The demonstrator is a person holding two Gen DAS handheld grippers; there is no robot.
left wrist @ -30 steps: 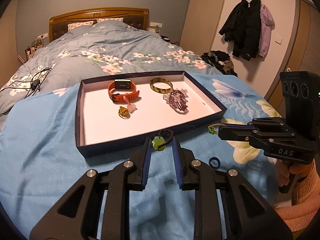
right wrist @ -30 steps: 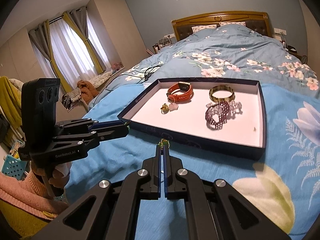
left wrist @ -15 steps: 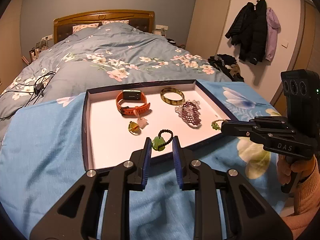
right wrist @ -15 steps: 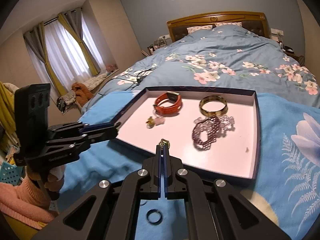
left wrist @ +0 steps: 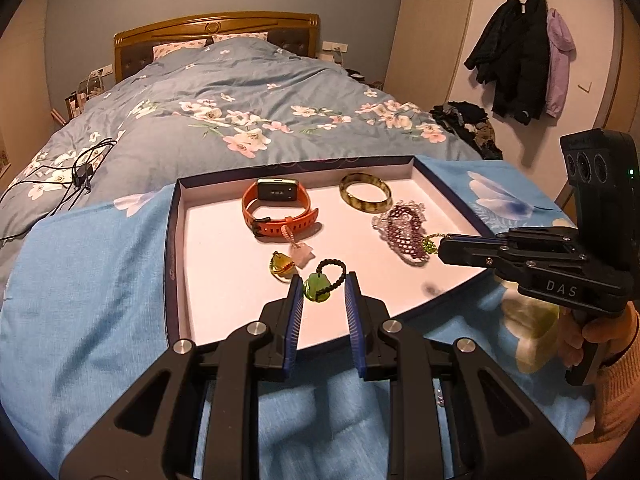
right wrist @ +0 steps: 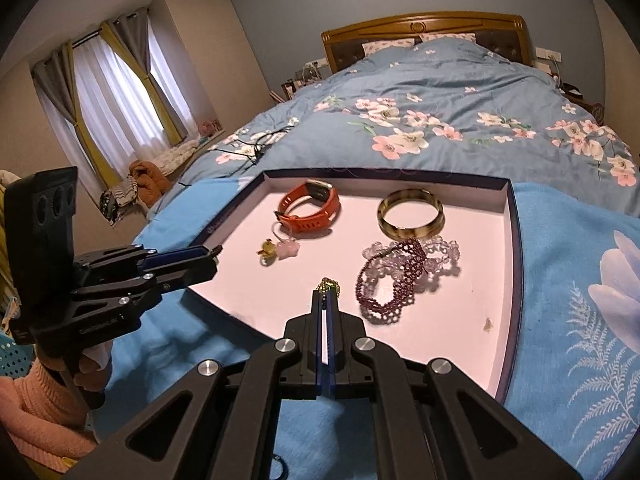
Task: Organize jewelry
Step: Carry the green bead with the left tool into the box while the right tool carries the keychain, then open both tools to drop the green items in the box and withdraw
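Observation:
A dark blue tray (left wrist: 172, 240) with a white floor lies on the blue cloth. In it are an orange watch (left wrist: 276, 210), an amber bangle (left wrist: 365, 198), purple and clear bead bracelets (left wrist: 402, 229), a yellow charm (left wrist: 282, 266) and a pink star charm (left wrist: 302, 257). My left gripper (left wrist: 324, 278) hangs over the tray's near part, shut on a green jade pendant (left wrist: 315, 293) with a black bead loop. My right gripper (right wrist: 326, 296) is shut on a thin gold chain (right wrist: 329, 283) beside the purple bracelet (right wrist: 390, 280); its green bead (left wrist: 429, 245) shows in the left wrist view.
The tray sits at the foot of a bed with a floral duvet (left wrist: 248, 120). Black cables (left wrist: 80, 172) lie on the duvet at the left. Coats (left wrist: 520, 60) hang on the right wall. A small speck (right wrist: 488, 323) lies in the tray's right part.
Both grippers have moved forward from in front of the tray's near wall to over its white floor, each still carrying its piece.

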